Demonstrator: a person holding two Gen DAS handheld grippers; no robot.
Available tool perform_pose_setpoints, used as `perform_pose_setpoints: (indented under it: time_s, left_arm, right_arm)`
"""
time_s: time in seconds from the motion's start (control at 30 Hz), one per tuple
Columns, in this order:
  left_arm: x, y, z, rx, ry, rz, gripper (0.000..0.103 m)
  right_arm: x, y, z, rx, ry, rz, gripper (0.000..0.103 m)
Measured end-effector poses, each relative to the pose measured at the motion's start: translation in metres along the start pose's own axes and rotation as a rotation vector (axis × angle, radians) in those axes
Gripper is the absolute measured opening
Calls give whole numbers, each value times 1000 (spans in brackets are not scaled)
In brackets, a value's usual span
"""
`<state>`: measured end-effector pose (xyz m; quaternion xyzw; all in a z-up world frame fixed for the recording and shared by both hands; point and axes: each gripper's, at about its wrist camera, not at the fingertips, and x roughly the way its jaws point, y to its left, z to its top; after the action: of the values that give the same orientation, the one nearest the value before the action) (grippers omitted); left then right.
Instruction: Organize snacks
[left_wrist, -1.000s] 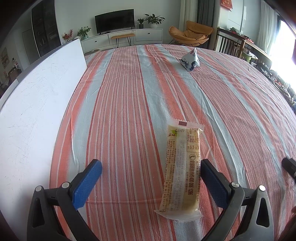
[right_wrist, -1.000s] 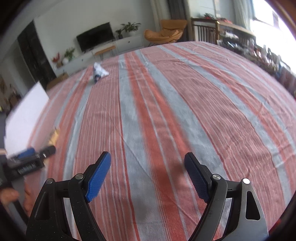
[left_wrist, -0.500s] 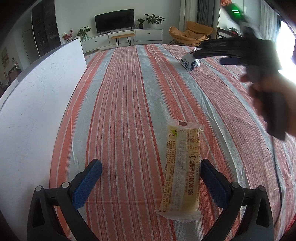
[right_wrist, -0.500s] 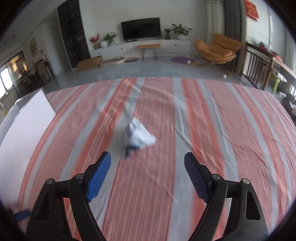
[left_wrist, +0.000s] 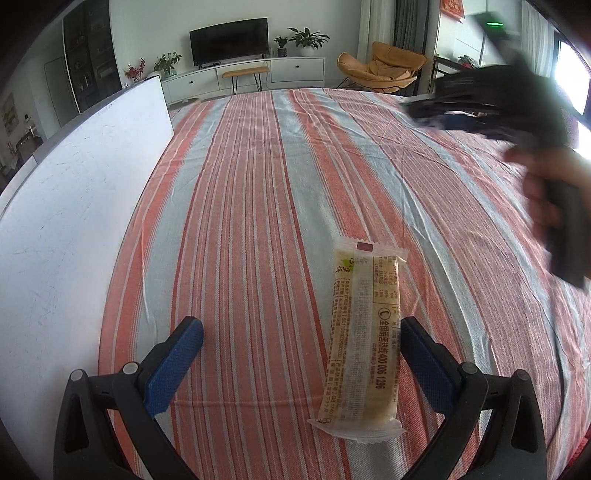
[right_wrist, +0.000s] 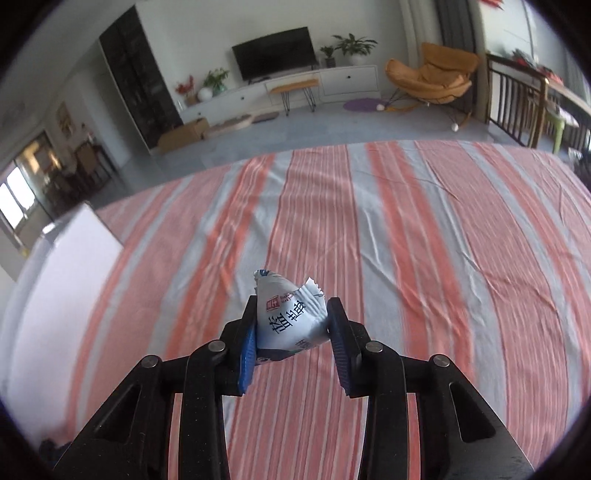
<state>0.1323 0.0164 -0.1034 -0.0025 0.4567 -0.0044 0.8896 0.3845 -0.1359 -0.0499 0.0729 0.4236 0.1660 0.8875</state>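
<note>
Between the right gripper's (right_wrist: 291, 332) blue pads sat the white-and-blue snack packet (right_wrist: 290, 315), jaws clamped on it, held above the striped desk (right_wrist: 424, 258). Left gripper (left_wrist: 301, 354) jaws stood wide apart, low over the cloth; the long yellow snack bar (left_wrist: 364, 339) lay flat between them, just beside the right pad. White board (left_wrist: 66, 229) lay further left.

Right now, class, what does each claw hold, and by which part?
Right claw: blue-and-white snack packet, pinched across its sides. Left claw: open, nothing held.
</note>
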Motion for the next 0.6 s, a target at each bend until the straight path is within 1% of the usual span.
perform_pose_setpoints:
  time_s: [0.07, 0.17, 0.27, 0.33, 0.37, 0.4, 0.5, 0.6]
  left_arm:
    - [0, 0, 0, 0, 0, 0, 103]
    - [0, 0, 0, 0, 0, 0, 103]
    - [0, 0, 0, 0, 0, -1, 103]
    - [0, 0, 0, 1, 0, -1, 103]
    - [0, 0, 0, 1, 0, -1, 103]
    - [0, 0, 0, 1, 0, -1, 103]
    - [0, 0, 0, 0, 0, -2, 103]
    - [1, 0, 0, 2, -1, -5, 102]
  right_arm:
    - [-24, 1, -17, 27, -5, 24, 36]
    - [-65, 3, -55, 62, -18, 47, 37]
    - [-93, 10, -94, 107, -46, 44, 37]
    - [-108, 10, -124, 174, -63, 36, 37]
    - [-110, 12, -135, 198, -66, 21, 37]
    - [-115, 14, -148, 215, -73, -14, 37]
    - [-133, 26, -176, 203, -140, -122, 37]
    - [-146, 35, -198, 198, -203, -176, 37]
